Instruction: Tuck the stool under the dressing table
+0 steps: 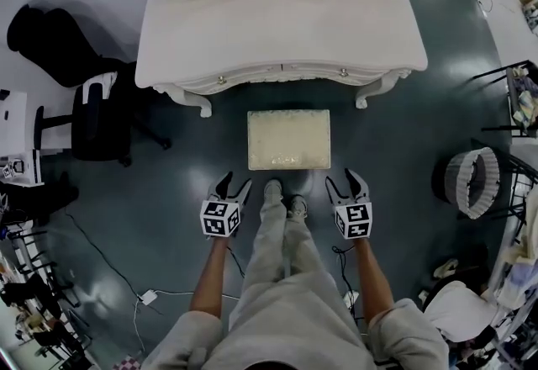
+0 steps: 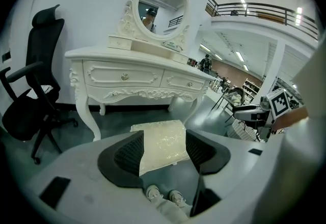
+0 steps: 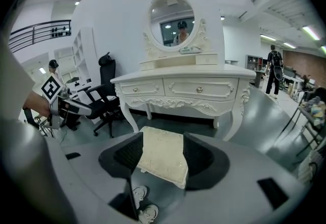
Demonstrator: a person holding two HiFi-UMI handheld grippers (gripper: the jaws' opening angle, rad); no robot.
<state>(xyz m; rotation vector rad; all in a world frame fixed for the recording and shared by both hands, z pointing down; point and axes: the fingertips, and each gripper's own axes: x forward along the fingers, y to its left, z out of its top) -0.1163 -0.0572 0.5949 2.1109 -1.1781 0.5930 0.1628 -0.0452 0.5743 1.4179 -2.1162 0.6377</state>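
Observation:
A cream cushioned stool [image 1: 289, 140] stands on the dark floor just in front of the white dressing table [image 1: 210, 40], outside its legs. My left gripper [image 1: 231, 189] hangs open at the stool's near left corner, apart from it. My right gripper [image 1: 346, 186] is open too, off the near right corner. In the left gripper view the stool [image 2: 162, 141] shows between the open fingers [image 2: 127, 154]; the table [image 2: 137, 78] with its oval mirror stands behind. The right gripper view shows the stool [image 3: 162, 154] in the gap of the open jaws, with the table [image 3: 186, 88] beyond.
A black office chair [image 1: 92, 120] stands left of the table. A round wire basket [image 1: 471, 183] sits at the right, near dark racks. Cables and a power strip [image 1: 147, 297] lie on the floor at lower left. The person's shoes [image 1: 284, 196] are right behind the stool.

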